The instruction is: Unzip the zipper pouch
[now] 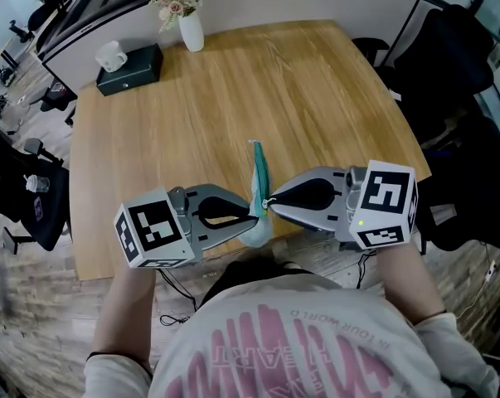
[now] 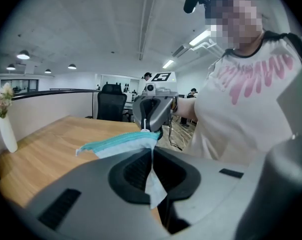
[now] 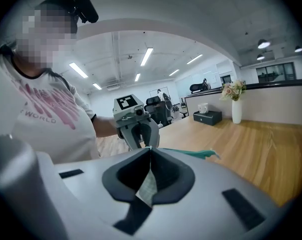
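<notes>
Nearest to us, the person's two hands hold the grippers tip to tip over the near edge of the wooden surface (image 1: 316, 98). The left gripper (image 1: 251, 216) has its jaws pressed together on the pale fabric of the zipper pouch (image 1: 259, 172), and a flap of that fabric hangs down between its pads. The right gripper (image 1: 270, 203) faces it from the other side. Its jaws are likewise closed, pinching a small piece of the pouch at the same near end, just beside the left gripper's tips. From there we follow the pouch's teal zipper edge running away from the person, out over the surface. Well beyond it, at the far edge, we see a black box (image 1: 130, 69) with a white cup (image 1: 111, 56) on top, and beside it a white vase (image 1: 191, 30) of flowers.
</notes>
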Demonstrator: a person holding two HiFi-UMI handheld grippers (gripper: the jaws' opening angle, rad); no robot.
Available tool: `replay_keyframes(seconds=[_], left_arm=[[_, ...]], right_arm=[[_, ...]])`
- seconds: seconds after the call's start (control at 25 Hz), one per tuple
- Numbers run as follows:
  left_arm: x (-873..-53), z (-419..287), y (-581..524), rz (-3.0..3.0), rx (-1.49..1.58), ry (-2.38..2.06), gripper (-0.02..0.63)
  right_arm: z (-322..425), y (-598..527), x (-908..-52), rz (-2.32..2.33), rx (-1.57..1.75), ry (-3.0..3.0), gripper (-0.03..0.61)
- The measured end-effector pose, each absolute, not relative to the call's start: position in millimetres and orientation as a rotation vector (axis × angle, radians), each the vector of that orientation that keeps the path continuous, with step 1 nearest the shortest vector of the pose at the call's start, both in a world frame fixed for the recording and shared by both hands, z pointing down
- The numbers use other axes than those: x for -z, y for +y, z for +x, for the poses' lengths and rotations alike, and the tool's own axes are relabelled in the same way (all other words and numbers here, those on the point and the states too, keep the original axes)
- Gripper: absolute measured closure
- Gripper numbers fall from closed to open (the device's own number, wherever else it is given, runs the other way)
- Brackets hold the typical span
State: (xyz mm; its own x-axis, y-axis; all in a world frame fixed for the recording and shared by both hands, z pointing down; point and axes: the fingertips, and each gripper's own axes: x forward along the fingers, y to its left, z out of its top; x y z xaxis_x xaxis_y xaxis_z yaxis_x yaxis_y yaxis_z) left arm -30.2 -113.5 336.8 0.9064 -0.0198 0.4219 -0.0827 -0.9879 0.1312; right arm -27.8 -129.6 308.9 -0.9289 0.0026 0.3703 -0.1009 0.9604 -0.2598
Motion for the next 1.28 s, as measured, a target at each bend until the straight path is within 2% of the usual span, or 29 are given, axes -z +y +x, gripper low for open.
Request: replay_keyframes(seconds=[0.24, 1.28], left_arm=[[-328.1, -29.2, -114.3, 2.988, -0.658, -0.101, 0.601], [-327.0, -30.1, -105.8, 2.997, -0.677, -0.009, 0.601]], right_arm=[[-25.2, -136.7, -304.7, 0.101, -0.573, -2.767, 0.578], [-13.3, -170.0, -331.9, 0.415, -0.668, -2.648, 0.581]])
